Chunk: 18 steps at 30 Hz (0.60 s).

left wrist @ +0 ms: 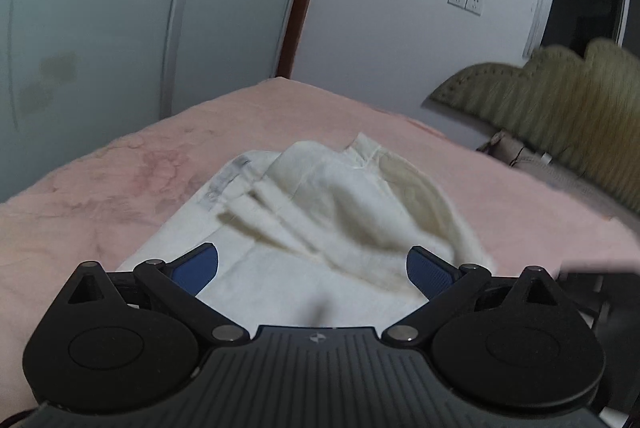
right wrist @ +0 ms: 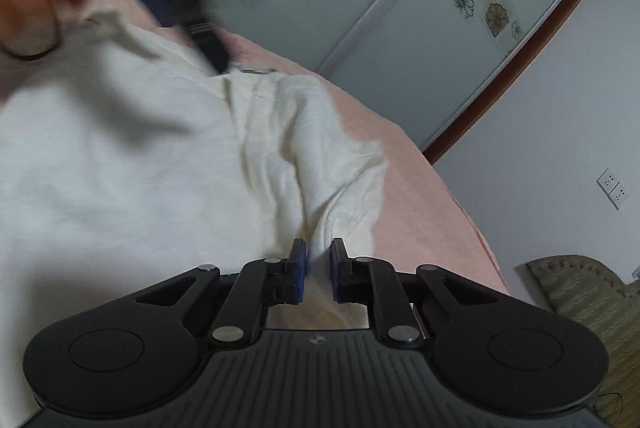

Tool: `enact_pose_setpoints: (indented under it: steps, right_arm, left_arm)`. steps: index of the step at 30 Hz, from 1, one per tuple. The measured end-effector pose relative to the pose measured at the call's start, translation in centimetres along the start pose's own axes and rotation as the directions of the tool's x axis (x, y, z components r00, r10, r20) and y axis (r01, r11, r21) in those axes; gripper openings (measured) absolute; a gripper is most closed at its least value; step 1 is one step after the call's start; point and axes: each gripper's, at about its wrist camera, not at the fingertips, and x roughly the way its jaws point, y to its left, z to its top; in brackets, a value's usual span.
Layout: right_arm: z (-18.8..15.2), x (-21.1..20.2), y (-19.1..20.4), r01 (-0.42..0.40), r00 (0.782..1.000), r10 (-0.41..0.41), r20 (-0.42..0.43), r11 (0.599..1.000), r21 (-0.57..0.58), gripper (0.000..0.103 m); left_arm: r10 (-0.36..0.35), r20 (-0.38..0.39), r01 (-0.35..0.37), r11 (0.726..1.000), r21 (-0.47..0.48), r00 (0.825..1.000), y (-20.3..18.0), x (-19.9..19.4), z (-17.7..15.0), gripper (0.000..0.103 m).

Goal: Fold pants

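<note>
Pants [right wrist: 168,156] (cream) lie pinched between right fingers [right wrist: 319,270]; left fingers [left wrist: 312,268] spread above them.

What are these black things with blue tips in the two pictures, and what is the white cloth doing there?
They are two hand-held grippers, each carried by a person, with a camera looking forward along its two fingers. One picture comes from the left gripper, the other from the right gripper. White pants lie partly folded on a pink bed cover. The left jaws stand wide open above the cloth and hold nothing. The right jaws are closed on a bunched fold of the pants. The dark blur at the top left of the right view is the left gripper.
</note>
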Motion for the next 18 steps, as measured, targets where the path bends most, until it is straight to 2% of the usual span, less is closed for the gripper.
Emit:
enact_pose_setpoints:
  steps: [3,6,7,9,11,12,13,15,18]
  right_arm:
    - [-0.8,-0.8,1.5,-0.007,1.000,0.007,0.004,1.000,-0.005,0.011]
    - [-1.1,-0.5,1.9,-0.025,1.000,0.025,0.004,0.999,0.026,0.010]
    - [-1.2,-0.4,1.8,-0.029,1.000,0.029,0.006,0.999,0.039,0.010]
    - [-1.2,0.2,1.4,-0.033,0.999,0.033,0.009,0.997,0.063,0.010]
    - [-1.3,0.4,1.1,-0.035,0.999,0.034,0.017,0.996,0.086,0.010]
    - [-1.4,0.4,1.0,-0.037,0.999,0.035,0.022,0.995,0.098,0.010]
    - [-1.5,0.3,1.0,-0.038,0.999,0.035,0.028,0.993,0.111,0.010]
    - [-1.6,0.1,1.0,-0.039,0.999,0.035,0.034,0.991,0.125,0.010]
    - [-1.6,-0.3,1.4,-0.011,0.999,0.006,0.044,0.994,0.105,0.011]
  left_arm:
    - [-0.107,-0.014,0.106,0.992,-0.074,0.994,-0.8,1.4,3.2,0.101]
    - [-0.169,-0.092,0.166,0.985,-0.041,0.981,-3.4,4.1,6.6,0.100]
    - [-0.164,-0.122,0.163,0.986,-0.022,0.979,-4.3,5.2,7.3,0.099]
    - [-0.108,-0.172,0.108,0.994,-0.011,0.979,-5.7,7.1,8.1,0.097]
    - [-0.050,-0.190,0.047,0.999,-0.022,0.980,-6.5,8.4,8.2,0.091]
    - [-0.023,-0.201,0.017,0.999,-0.031,0.979,-6.7,8.8,8.0,0.066]
    - [-0.017,-0.213,0.007,0.999,-0.047,0.977,-6.8,9.0,7.8,0.036]
    - [-0.041,-0.220,0.017,0.994,-0.111,0.975,-6.3,9.0,7.0,0.018]
    - [-0.027,-0.166,0.007,0.993,-0.118,0.986,-5.8,7.6,6.3,0.009]
